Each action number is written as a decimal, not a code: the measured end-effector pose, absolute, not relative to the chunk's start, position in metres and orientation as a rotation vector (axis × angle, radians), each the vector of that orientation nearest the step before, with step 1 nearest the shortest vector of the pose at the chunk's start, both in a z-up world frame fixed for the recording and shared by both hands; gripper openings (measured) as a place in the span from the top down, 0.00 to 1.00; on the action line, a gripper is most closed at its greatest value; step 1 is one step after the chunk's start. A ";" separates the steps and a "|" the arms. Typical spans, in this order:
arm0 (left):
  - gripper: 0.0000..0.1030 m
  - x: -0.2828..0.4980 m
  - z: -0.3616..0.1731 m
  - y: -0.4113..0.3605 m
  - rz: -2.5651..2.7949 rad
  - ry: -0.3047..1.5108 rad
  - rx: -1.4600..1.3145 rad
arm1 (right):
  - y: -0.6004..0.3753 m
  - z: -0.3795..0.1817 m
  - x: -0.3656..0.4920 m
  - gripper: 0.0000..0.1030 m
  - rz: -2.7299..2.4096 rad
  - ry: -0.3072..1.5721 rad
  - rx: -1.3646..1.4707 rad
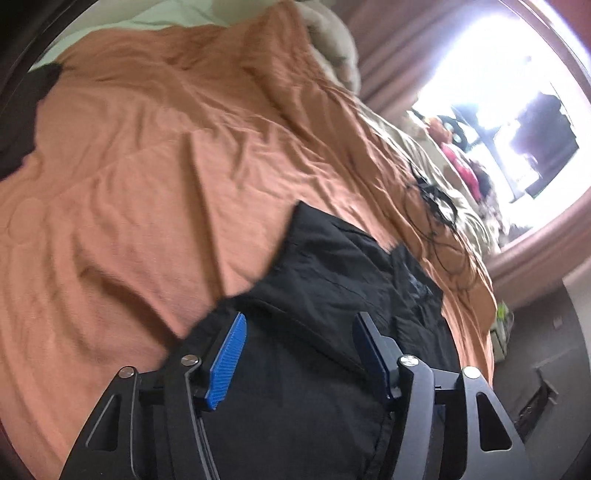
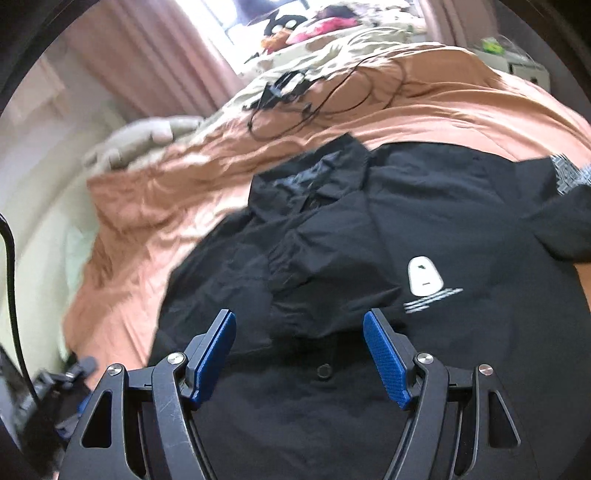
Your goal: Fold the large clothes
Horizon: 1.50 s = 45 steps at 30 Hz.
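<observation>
A black collared shirt (image 2: 369,240) with a white chest logo (image 2: 424,282) lies spread on an orange bedspread (image 2: 155,206). Its collar (image 2: 306,177) points away from me and one sleeve is folded over the front. My right gripper (image 2: 299,328) is open and empty, just above the shirt's button placket. In the left wrist view the same shirt (image 1: 325,280) lies under my left gripper (image 1: 299,332), which is open and empty over the shirt's edge.
The orange bedspread (image 1: 166,155) covers the bed. A tangle of black cable (image 2: 306,99) lies on a beige blanket beyond the shirt. Stuffed toys (image 2: 295,26) sit by the bright window with pink curtains (image 2: 147,55). Another dark garment (image 1: 22,110) lies at the far left.
</observation>
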State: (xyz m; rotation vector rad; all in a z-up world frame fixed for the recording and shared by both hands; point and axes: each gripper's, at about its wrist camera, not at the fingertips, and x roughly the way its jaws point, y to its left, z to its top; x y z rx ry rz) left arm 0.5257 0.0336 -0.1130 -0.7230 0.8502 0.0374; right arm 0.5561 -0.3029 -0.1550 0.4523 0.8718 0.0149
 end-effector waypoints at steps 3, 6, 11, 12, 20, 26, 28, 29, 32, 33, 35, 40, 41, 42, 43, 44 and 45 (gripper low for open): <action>0.43 0.526 -0.117 0.046 0.059 0.857 -0.737 | -0.279 -0.164 0.576 0.30 0.003 0.910 0.347; 0.43 0.528 -0.120 0.054 0.080 0.862 -0.730 | -0.263 -0.170 0.589 0.30 -0.023 0.926 0.265; 0.43 0.528 -0.126 0.068 0.103 0.867 -0.763 | -0.250 -0.198 0.608 0.30 -0.067 0.977 0.208; 0.43 0.527 -0.126 0.069 0.105 0.867 -0.760 | -0.249 -0.204 0.611 0.30 -0.070 0.987 0.203; 0.43 0.527 -0.125 0.063 0.093 0.865 -0.731 | -0.260 -0.199 0.603 0.75 -0.049 0.982 0.185; 0.43 0.528 -0.119 0.048 0.063 0.858 -0.685 | -0.300 -0.160 0.577 0.77 -0.003 0.882 0.331; 0.43 0.528 -0.117 0.044 0.064 0.856 -0.667 | -0.323 -0.144 0.563 0.94 -0.013 0.833 0.388; 0.43 0.528 -0.115 0.041 0.065 0.853 -0.650 | -0.334 -0.137 0.558 0.94 -0.032 0.822 0.402; 0.43 0.529 -0.113 0.035 0.050 0.850 -0.633 | -0.369 -0.125 0.543 0.94 -0.063 0.765 0.485; 0.43 0.529 -0.113 0.033 0.047 0.851 -0.629 | -0.380 -0.125 0.539 0.94 -0.094 0.753 0.504; 0.43 0.529 -0.113 0.029 0.045 0.852 -0.617 | -0.404 -0.127 0.528 0.93 -0.164 0.746 0.540; 0.43 0.529 -0.110 0.021 0.037 0.852 -0.590 | -0.459 -0.146 0.500 0.62 -0.306 0.772 0.731; 0.43 0.529 -0.109 0.018 0.029 0.855 -0.583 | -0.467 -0.148 0.496 0.56 -0.320 0.772 0.753; 0.43 0.529 -0.109 0.016 0.025 0.857 -0.579 | -0.472 -0.148 0.493 0.56 -0.329 0.772 0.760; 0.43 0.529 -0.109 0.013 0.021 0.860 -0.573 | -0.476 -0.147 0.490 0.55 -0.335 0.771 0.765; 0.43 0.530 -0.108 0.011 0.019 0.863 -0.567 | -0.479 -0.144 0.486 0.50 -0.338 0.769 0.772; 0.43 0.530 -0.107 0.009 0.017 0.864 -0.562 | -0.482 -0.142 0.482 0.47 -0.335 0.765 0.779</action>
